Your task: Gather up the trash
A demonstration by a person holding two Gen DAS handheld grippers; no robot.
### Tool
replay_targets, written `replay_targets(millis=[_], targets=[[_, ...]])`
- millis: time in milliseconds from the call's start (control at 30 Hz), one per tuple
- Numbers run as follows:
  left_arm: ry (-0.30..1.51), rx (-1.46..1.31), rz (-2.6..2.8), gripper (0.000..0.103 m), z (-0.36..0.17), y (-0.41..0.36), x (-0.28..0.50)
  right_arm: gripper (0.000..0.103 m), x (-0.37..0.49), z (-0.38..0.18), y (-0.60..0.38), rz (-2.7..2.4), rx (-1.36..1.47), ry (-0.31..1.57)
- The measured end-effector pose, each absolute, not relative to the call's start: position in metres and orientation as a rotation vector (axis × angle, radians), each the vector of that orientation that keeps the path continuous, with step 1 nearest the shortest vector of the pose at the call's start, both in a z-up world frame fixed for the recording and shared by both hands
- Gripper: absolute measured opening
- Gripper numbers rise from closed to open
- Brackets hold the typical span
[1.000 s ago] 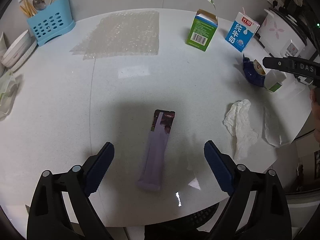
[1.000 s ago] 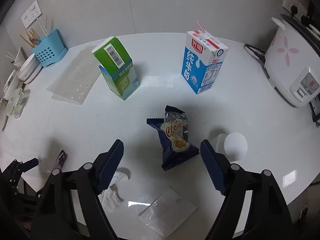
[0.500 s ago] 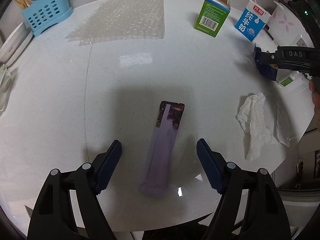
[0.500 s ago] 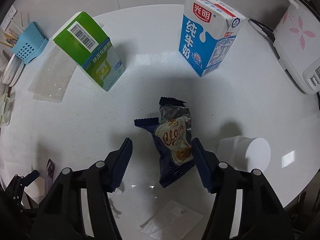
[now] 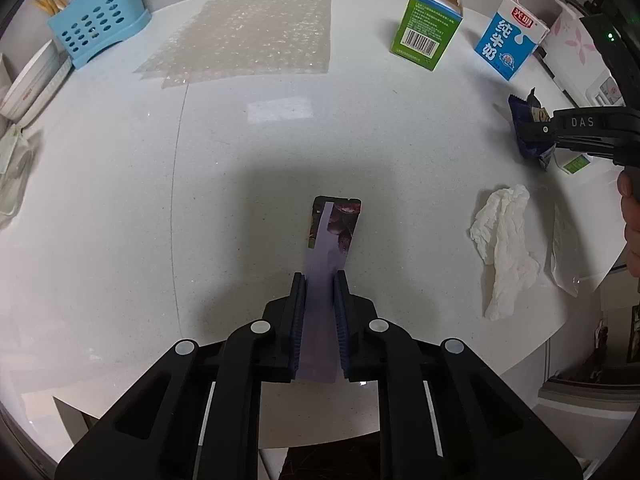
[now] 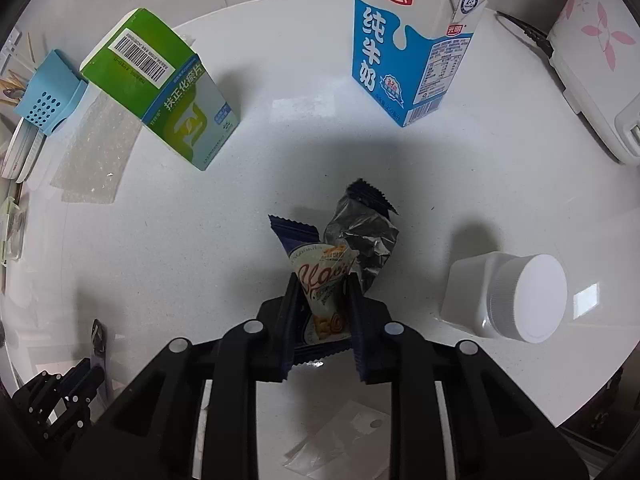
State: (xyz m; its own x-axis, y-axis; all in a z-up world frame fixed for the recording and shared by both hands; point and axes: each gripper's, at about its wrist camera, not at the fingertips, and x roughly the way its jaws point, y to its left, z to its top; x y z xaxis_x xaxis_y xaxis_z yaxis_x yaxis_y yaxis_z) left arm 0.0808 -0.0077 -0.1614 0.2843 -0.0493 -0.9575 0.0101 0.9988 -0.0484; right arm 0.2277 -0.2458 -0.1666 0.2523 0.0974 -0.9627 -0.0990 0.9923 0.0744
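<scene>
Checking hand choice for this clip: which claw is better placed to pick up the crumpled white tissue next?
Neither is free: the left claw is closing on the long purple sachet, the right claw on the dark blue snack wrapper. Once emptied, probably right: the crumpled white tissue lies on its side.

"光明" and "纯牛奶" on blue milk carton [image 6: 412, 52], "DAS" on black tongs arm [image 5: 582, 122]

The white round bench [image 5: 120, 200] carries bubble wrap [image 5: 248, 32], a green carton [image 5: 430, 28], a milk carton [image 5: 510, 40], a crumpled tissue [image 5: 504, 248], a purple sachet [image 5: 332, 240], a blue snack wrapper [image 6: 340, 264] and a white jar [image 6: 508, 296].
</scene>
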Motion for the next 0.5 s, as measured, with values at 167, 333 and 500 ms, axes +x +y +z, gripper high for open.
replay_targets(millis=[167, 333, 500], targets=[[1.279, -0.042, -0.034, 0.013, -0.162, -0.007, 0.08, 0.017, 0.221, -0.164, -0.25, 0.134, 0.008, 1.294], [1.279, -0.051, -0.024, 0.012, -0.16, -0.006, 0.083, 0.017, 0.217, -0.15, -0.248, 0.149, 0.027, 1.262], [1.257, -0.056, -0.016, 0.012, -0.153, -0.006, 0.082, 0.017, 0.206, -0.134, -0.247, 0.168, 0.033, 1.226]])
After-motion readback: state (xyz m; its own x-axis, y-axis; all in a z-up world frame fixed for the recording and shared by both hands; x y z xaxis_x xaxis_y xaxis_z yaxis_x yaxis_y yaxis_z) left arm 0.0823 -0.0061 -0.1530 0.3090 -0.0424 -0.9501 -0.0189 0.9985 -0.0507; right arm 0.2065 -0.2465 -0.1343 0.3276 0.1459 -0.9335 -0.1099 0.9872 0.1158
